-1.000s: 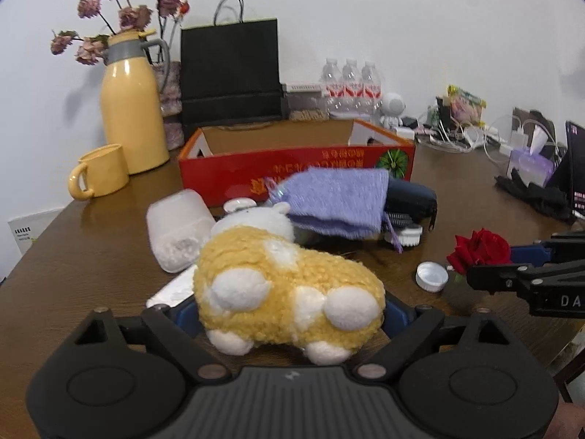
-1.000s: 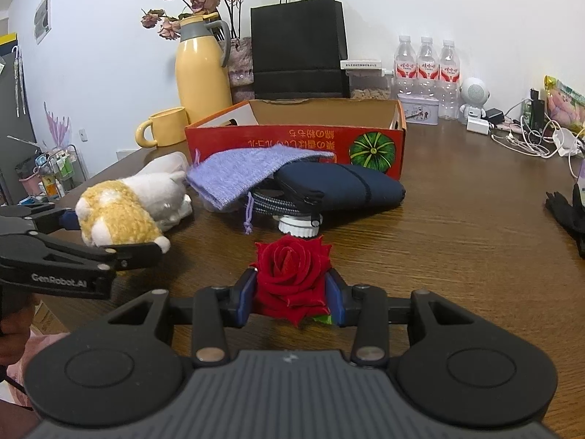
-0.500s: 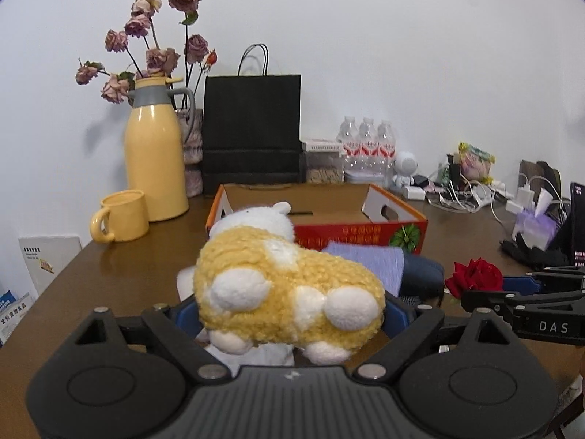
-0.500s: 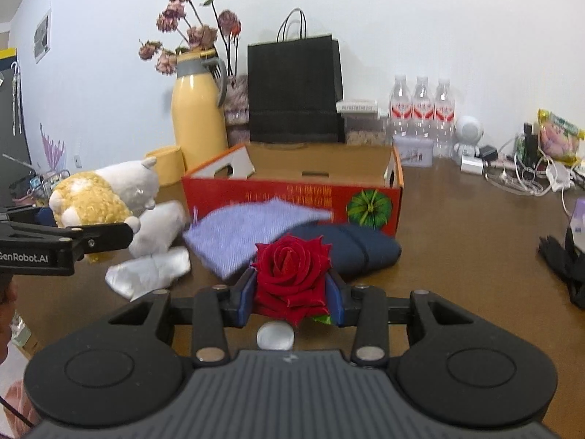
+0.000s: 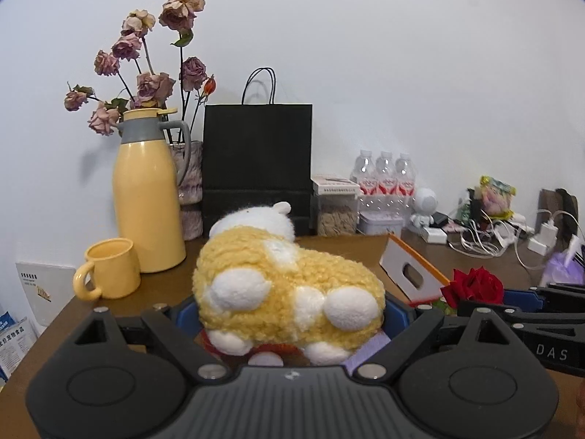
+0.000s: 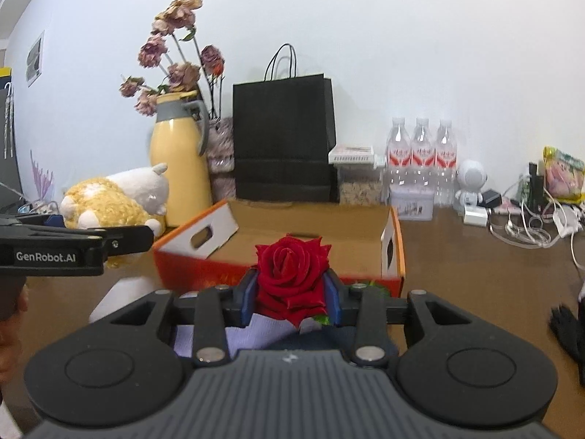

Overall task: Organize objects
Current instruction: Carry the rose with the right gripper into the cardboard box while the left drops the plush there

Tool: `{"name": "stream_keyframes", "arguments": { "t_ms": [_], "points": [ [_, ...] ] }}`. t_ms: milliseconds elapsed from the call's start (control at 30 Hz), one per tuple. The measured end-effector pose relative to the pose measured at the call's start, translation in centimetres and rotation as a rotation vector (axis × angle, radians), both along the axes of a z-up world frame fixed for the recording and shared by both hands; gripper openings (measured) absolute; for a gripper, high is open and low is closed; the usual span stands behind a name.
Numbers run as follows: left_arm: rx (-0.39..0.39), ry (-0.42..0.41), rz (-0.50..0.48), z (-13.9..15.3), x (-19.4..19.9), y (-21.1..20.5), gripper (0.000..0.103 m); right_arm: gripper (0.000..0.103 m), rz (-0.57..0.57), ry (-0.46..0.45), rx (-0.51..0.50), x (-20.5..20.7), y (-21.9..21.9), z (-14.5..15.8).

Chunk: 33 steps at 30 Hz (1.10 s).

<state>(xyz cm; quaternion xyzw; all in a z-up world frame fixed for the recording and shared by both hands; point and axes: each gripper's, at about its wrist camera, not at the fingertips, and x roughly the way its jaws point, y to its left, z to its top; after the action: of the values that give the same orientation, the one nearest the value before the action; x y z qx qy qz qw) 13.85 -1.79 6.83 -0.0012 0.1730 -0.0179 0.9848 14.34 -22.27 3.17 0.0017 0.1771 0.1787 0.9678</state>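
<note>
Right wrist view shows you a brown table [image 6: 457, 256] against a white wall, with an open orange box [image 6: 310, 226] just ahead of your claws. Your left gripper [image 5: 289, 314] clasps a fluffy yellow-and-white plush toy [image 5: 289, 292] between wide-set jaws. Your right gripper [image 6: 290, 292] pinches a red rose [image 6: 290, 274], its bloom upright between the blue pads.

"GenRobot.AI" reads clear in white on the black side of the left gripper [image 6: 106, 241], out to the left of the right gripper [image 6: 290, 289]. From the other camera, "DAS" shows in pale letters on the right gripper's dark flank. The red labels on the water bottles [image 6: 422, 157] far ahead, the print on the red box front [image 6: 204, 274] and the booklets [image 5: 14, 333] low left are too small to read.
</note>
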Motion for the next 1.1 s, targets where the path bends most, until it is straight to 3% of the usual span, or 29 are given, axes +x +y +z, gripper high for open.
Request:
{"name": "stream_keyframes", "arguments": {
  "t_ms": [267, 567, 800, 967, 1067, 1100],
  "points": [
    [0.012, 0.012, 0.019, 0.7, 7.1, -0.7, 0.092, 0.037, 0.003, 0.024, 0.016, 7.3, 0.9, 0.5],
    [0.013, 0.086, 0.039, -0.1, 14.7, -1.1, 0.092, 0.037, 0.004, 0.093, -0.012, 15.0, 2.3, -1.3],
    [-0.035, 0.181, 0.058, -1.7, 19.4, 0.4, 0.092, 0.037, -0.004, 0.147, -0.006, 18.4, 2.0, -2.8],
    [-0.025, 0.229, 0.032, -3.0, 20.4, -0.1, 0.092, 0.038, -0.002, 0.196, -0.021, 19.3, 2.0, -4.0],
    [-0.015, 0.225, 0.020, -3.1, 20.1, -0.5, 0.093, 0.043, -0.005, 0.202, -0.029, 19.2, 2.0, -4.1],
    [-0.021, 0.225, 0.021, -3.1, 20.0, -0.5, 0.095, 0.054, -0.006, 0.203, -0.034, 19.2, 2.1, -4.1]
  ]
}}
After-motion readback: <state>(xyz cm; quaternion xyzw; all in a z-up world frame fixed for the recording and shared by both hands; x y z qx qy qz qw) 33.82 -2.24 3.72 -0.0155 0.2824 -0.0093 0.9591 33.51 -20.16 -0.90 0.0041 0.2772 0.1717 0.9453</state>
